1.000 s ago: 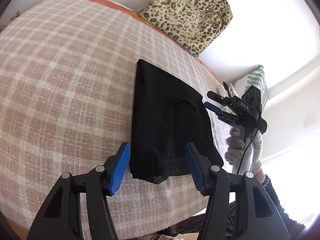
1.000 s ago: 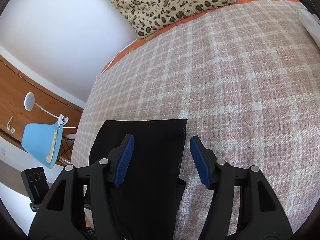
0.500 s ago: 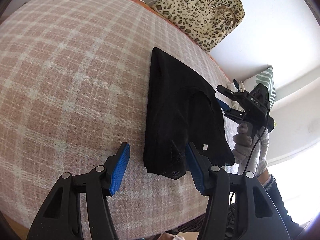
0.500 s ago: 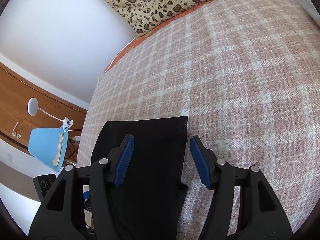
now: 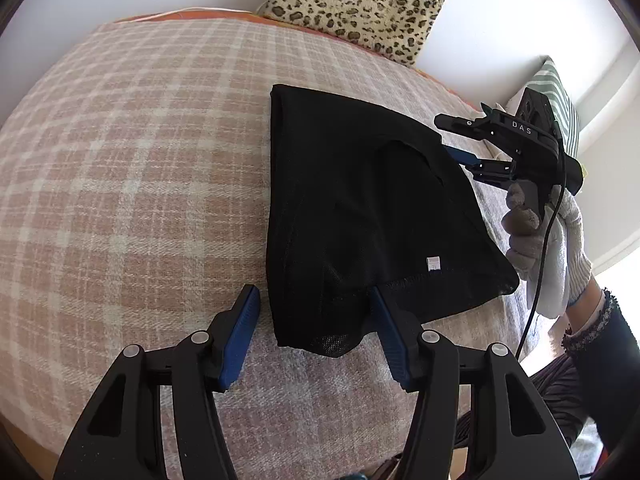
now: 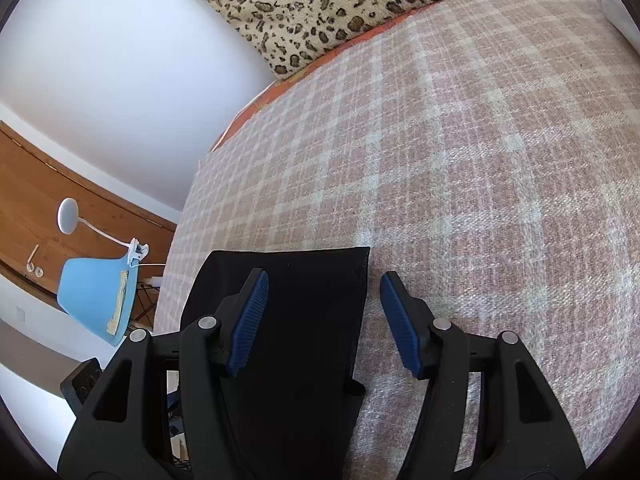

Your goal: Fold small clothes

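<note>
A folded black garment (image 5: 360, 208) lies flat on the pink plaid blanket (image 5: 140, 200), with a small white tag near its front hem. My left gripper (image 5: 314, 320) hovers open over the garment's near corner, which shows between the blue pads without being pinched. Seen from the left wrist, my right gripper (image 5: 476, 148) sits at the garment's far right edge, held by a gloved hand (image 5: 552, 240). In the right wrist view the right gripper (image 6: 322, 314) is open over the garment (image 6: 288, 320), and the garment's right edge runs between its fingers.
A leopard-print bag (image 5: 360, 0) leans on the white wall at the back of the bed (image 6: 480, 160). A striped pillow (image 5: 560, 96) lies at the far right. Beyond the bed's left edge stand a blue chair (image 6: 96, 296) and a white lamp (image 6: 68, 216).
The left gripper has rolled and shifted sideways, so the garment's near corner now sits between its pads. The right gripper has barely moved. Both stay open the same width.
</note>
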The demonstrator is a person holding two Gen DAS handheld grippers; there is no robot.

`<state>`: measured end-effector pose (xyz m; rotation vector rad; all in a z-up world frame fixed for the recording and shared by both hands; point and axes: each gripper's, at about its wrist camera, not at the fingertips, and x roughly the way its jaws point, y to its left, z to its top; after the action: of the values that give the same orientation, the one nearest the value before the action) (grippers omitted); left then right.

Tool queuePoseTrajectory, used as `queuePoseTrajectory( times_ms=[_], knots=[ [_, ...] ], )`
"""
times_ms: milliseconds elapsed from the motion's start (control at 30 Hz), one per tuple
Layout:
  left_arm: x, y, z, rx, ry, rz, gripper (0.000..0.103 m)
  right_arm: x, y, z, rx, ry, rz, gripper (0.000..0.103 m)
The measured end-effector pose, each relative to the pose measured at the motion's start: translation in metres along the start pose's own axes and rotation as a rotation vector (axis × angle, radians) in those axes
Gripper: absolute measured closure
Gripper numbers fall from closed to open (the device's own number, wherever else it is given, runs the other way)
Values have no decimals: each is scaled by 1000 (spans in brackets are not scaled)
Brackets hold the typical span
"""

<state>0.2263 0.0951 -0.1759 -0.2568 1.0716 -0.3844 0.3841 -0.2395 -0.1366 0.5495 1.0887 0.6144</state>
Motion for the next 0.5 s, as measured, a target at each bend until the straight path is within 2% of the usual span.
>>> queuePoseTrajectory(
  times_ms=[133,233,367,500],
  knots=[
    [-2,1,-1,2,0,-2,47,1,-1,1,-1,-13,5,42],
    [-3,2,-2,-5,-3,-11,47,3,0,1,-18,-17,22,35],
    [-5,11,-1,-71,-6,-67,47,2,3,5,-37,-19,-3,34],
    [-8,17,-3,-119,-7,-107,47,1,-2,8,-24,-8,10,34]
  ],
)
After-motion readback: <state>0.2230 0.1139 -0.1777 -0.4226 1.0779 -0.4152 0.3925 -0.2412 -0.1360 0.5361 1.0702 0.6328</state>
